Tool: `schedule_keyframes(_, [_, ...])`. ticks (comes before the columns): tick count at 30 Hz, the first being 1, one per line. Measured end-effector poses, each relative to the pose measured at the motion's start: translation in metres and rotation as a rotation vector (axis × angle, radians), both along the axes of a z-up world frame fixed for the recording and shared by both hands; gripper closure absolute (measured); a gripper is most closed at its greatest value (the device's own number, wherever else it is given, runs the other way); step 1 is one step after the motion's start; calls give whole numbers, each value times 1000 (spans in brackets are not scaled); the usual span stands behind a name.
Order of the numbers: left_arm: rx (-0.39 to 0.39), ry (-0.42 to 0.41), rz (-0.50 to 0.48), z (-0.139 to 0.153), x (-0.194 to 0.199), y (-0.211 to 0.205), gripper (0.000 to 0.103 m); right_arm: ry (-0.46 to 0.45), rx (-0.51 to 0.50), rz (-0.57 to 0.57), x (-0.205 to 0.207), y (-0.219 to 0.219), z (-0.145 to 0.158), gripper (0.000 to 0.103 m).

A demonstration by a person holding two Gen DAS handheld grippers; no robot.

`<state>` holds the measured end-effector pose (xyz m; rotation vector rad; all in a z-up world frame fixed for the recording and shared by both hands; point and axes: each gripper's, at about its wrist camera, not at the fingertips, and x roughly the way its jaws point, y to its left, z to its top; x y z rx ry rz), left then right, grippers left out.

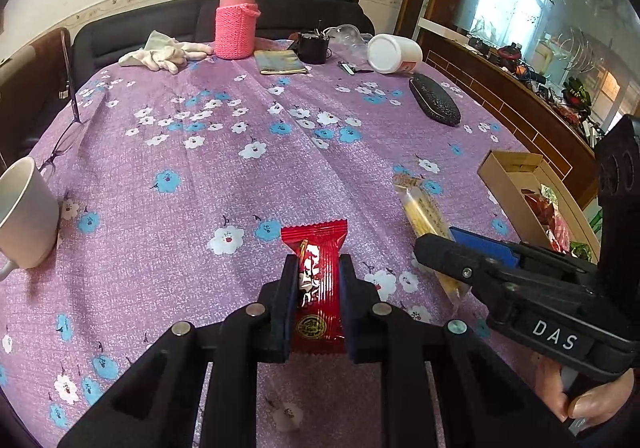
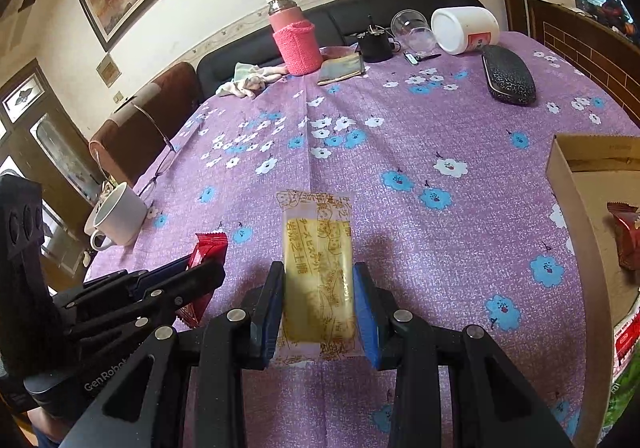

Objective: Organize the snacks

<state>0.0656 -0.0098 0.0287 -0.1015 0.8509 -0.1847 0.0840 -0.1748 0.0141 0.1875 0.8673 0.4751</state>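
Two tools, each with a snack between its fingers.

Left wrist view: the left tool is closed narrow on a red snack packet, fingers pressed on both long edges, the packet's far end sticking out ahead over the purple floral worktop. The tool points forward and level, low over the cloth. The cardboard box sits off to the right with red packets already inside. A hand grips the right tool's handle at lower right.

Right wrist view: the right tool clamps a yellow biscuit packet by its long sides, also aimed forward, low. The box wall is near, at right.

Judgement: carry each packet over the wall before releasing; keep the grip gentle so the biscuit doesn't crack, and take turns, since the tools are close.
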Motion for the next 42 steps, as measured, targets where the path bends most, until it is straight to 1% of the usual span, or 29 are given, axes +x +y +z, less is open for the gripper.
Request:
schedule_keyframes(14, [-4, -6, 3, 1, 0, -1, 85, -3, 7, -4, -2, 0, 1, 67])
schedule_keyframes(23, [-2, -12, 5, 0, 2, -1, 85, 11, 11, -16, 1, -4, 0, 67])
schedule_keyframes(26, [-9, -17, 11, 0, 3, 0, 85, 10, 8, -34, 2, -7, -1, 67])
schedule_keyframes(32, [-9, -23, 26, -3, 4, 3, 85, 14, 7, -109, 4, -21, 0, 67])
schedule_keyframes(35, [-29, -28, 20, -2, 4, 5, 85, 13, 14, -125, -2, -24, 8, 67])
schedule_keyframes(42, [-76, -30, -27, 3, -1, -1, 85, -22, 35, -144, -40, -46, 25, 67])
